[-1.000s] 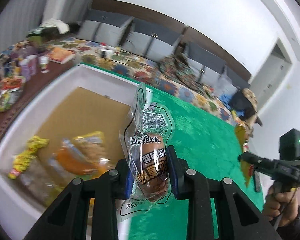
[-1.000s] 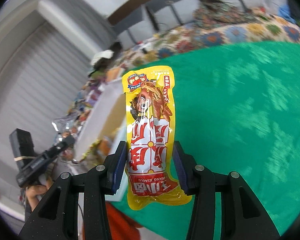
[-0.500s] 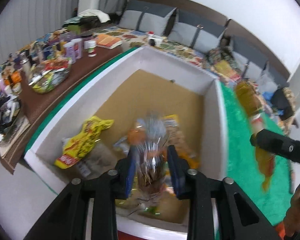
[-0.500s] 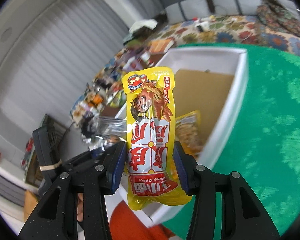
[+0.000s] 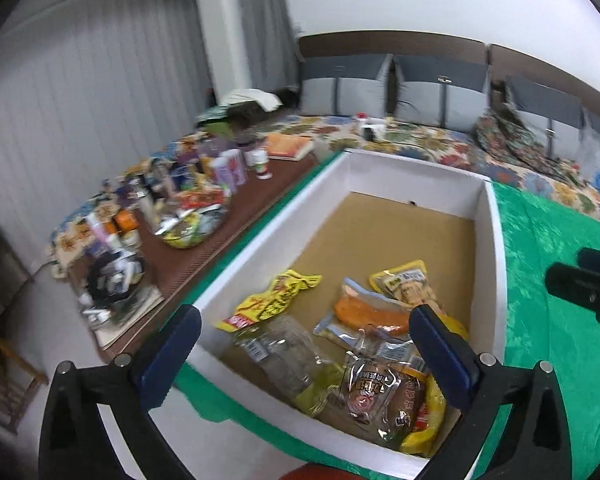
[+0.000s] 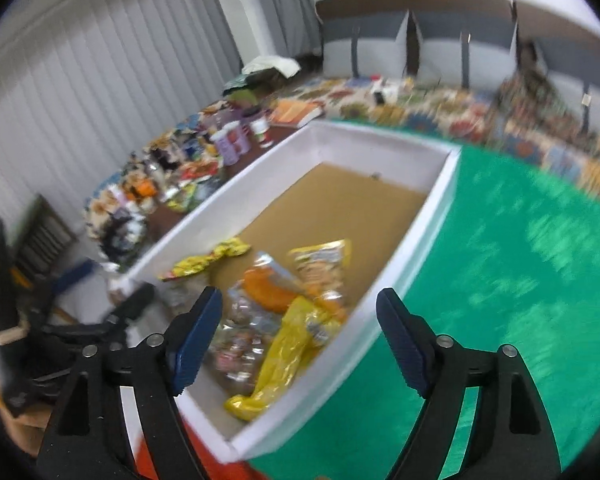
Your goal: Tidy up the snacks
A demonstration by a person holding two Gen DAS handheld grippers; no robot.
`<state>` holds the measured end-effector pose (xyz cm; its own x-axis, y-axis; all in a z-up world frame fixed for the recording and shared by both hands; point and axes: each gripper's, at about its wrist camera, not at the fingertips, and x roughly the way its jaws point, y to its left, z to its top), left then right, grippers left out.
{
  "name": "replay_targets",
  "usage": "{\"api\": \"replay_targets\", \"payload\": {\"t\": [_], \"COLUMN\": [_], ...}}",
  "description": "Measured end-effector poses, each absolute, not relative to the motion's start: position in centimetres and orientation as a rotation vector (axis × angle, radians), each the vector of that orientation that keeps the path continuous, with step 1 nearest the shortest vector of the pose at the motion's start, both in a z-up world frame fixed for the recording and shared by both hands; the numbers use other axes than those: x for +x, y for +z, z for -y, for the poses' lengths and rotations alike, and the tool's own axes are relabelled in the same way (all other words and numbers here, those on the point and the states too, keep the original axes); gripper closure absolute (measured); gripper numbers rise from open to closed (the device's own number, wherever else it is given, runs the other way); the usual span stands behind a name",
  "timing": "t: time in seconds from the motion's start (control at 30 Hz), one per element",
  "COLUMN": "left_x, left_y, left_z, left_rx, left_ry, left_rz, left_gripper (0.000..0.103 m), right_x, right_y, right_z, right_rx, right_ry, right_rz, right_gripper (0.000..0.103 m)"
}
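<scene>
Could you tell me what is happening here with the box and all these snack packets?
A person is sorting snacks with a handheld gripper in each hand. Both the left gripper and the right gripper hover over the near end of the white cardboard box with a brown floor, which sits on a green cloth. Their jaws have just been opening and nothing is between them. The clear packet with a brown snack and the long yellow packet lie in the box on the other packets.
</scene>
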<state>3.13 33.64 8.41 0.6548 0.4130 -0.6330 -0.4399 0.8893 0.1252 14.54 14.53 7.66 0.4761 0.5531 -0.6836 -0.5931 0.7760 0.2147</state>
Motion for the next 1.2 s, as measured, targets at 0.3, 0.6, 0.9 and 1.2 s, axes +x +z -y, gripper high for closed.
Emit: {"api": "replay_targets", "payload": {"t": [0.3, 0.6, 0.9, 1.2], "left_x": [1.9, 1.9, 1.8, 1.6], "left_y": [9.6, 10.0, 10.7, 10.8], "left_z": [-32.3, -32.4, -32.0, -32.1], "left_rx": [-0.058, -0.07, -0.023, -0.027], "left_ry": [0.523, 0.509, 0.511, 0.496], "left_rz": [-0.69, -0.715, -0.687, -0.743], "left_gripper": [0.0, 0.0, 0.0, 0.0], "right_x": [13.3, 11.9, 10.8, 10.4], "right_y": [9.1, 9.0, 9.3, 9.2], "right_z": [-13.8, -14.8, -15.3, -16.1], "right_rx": [-0.127, -0.169, -0.21, -0.268], "right_ry": [0.645, 0.66, 0.633, 0.583], "right_rz": [-0.773, -0.781, -0.785, -0.797], "right_gripper": [0.02, 0.02, 0.02, 0.02]}}
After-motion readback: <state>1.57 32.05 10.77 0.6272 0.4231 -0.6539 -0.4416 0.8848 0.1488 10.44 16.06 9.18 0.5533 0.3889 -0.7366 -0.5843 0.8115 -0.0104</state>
